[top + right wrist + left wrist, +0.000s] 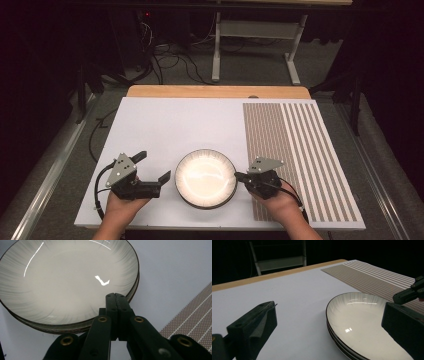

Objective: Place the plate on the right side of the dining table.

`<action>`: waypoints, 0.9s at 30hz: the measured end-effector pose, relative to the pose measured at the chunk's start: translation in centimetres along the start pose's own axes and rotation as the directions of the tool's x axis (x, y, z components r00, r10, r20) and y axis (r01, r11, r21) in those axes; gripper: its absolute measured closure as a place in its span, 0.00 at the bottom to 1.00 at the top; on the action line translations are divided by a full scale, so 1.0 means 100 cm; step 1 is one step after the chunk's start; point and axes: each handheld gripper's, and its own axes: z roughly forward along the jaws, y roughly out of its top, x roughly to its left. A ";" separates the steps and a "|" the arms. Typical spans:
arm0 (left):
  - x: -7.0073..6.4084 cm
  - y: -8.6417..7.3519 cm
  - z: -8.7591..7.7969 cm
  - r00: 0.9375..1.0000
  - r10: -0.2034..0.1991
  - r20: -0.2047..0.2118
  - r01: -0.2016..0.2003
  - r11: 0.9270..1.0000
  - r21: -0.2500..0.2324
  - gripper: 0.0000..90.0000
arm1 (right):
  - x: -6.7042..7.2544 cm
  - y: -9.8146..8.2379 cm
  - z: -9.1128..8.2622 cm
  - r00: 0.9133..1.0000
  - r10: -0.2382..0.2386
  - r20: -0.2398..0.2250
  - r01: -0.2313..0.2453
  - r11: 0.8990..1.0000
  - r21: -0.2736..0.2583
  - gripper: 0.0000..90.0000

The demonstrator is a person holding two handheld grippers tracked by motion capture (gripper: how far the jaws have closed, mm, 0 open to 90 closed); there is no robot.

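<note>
The right gripper, jaws pressed together on nothing, points at the rim of the stack of round white dark-rimmed plates; its own view reveals the layers. The left gripper, jaws wide apart, sits just left of the stack on the white table board.

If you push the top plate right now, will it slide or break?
The top plate looks glazed and shiny, so it would probably slide easily over the plates stacked beneath it. It looks like ceramic: likely stiff, heavy for its size, and apt to chip if it drops. Its thin rim may be slippery for the left gripper.
</note>
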 end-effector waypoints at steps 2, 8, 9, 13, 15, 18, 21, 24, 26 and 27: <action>0.000 0.000 0.000 1.000 0.000 -0.001 0.000 1.000 0.000 0.01 | 0.000 0.000 0.000 1.000 0.000 -0.001 0.000 1.000 0.003 1.00; 0.000 0.000 -0.001 1.000 -0.002 0.000 0.002 1.000 0.000 0.01 | 0.000 0.000 0.000 1.000 0.013 -0.004 -0.013 1.000 0.000 1.00; 0.000 0.000 -0.001 1.000 -0.002 0.000 0.002 1.000 0.000 0.01 | 0.000 0.000 0.000 1.000 0.013 -0.004 -0.013 1.000 0.000 1.00; 0.000 0.000 -0.001 1.000 -0.004 -0.001 0.004 1.000 -0.003 0.01 | 0.000 0.000 0.000 1.000 0.014 -0.004 -0.014 1.000 0.000 1.00; 0.000 0.001 -0.001 1.000 -0.003 -0.001 0.003 1.000 -0.002 0.01 | 0.001 0.001 0.002 1.000 0.007 -0.012 -0.007 1.000 -0.002 1.00; 0.000 0.001 -0.001 1.000 -0.003 -0.001 0.003 1.000 -0.003 0.01 | 0.003 0.002 0.003 1.000 -0.007 -0.011 0.007 1.000 0.005 1.00; 0.001 0.001 -0.001 1.000 -0.005 -0.001 0.005 1.000 -0.003 0.01 | 0.005 0.003 0.005 1.000 -0.009 -0.014 0.009 1.000 0.008 1.00; 0.001 0.001 -0.002 1.000 -0.008 0.000 0.008 1.000 -0.005 0.01 | 0.008 0.004 0.008 1.000 -0.015 -0.020 0.015 1.000 0.006 1.00; 0.001 0.001 -0.002 1.000 -0.007 -0.001 0.007 1.000 -0.003 0.01 | 0.009 0.005 0.009 1.000 -0.019 -0.021 0.020 1.000 0.010 1.00; 0.001 0.001 -0.002 1.000 -0.007 0.000 0.007 1.000 -0.003 0.01 | 0.009 0.005 0.009 1.000 -0.019 -0.021 0.020 1.000 0.010 1.00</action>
